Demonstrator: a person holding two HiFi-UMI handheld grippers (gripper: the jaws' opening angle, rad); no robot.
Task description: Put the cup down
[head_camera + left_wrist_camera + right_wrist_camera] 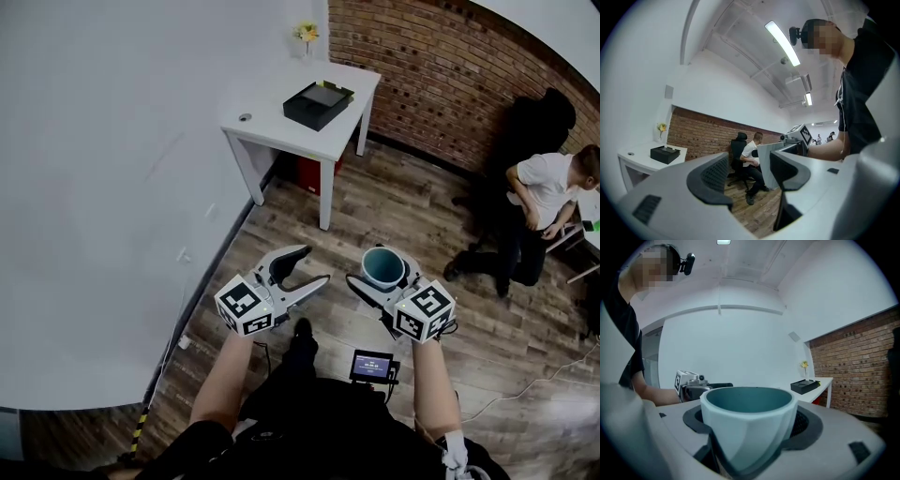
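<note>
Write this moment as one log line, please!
right gripper: shut on cup, upright | left gripper: open, empty | white table: not reached

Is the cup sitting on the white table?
No, the right claw holds the cup in the air, well away from the table.

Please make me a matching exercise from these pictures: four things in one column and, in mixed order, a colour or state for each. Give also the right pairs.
1. cup
2. box
3. left gripper
4. flower

a. yellow
b. open, empty
c. held in the right gripper
d. black

Pairs: 1-c, 2-d, 3-b, 4-a
</note>
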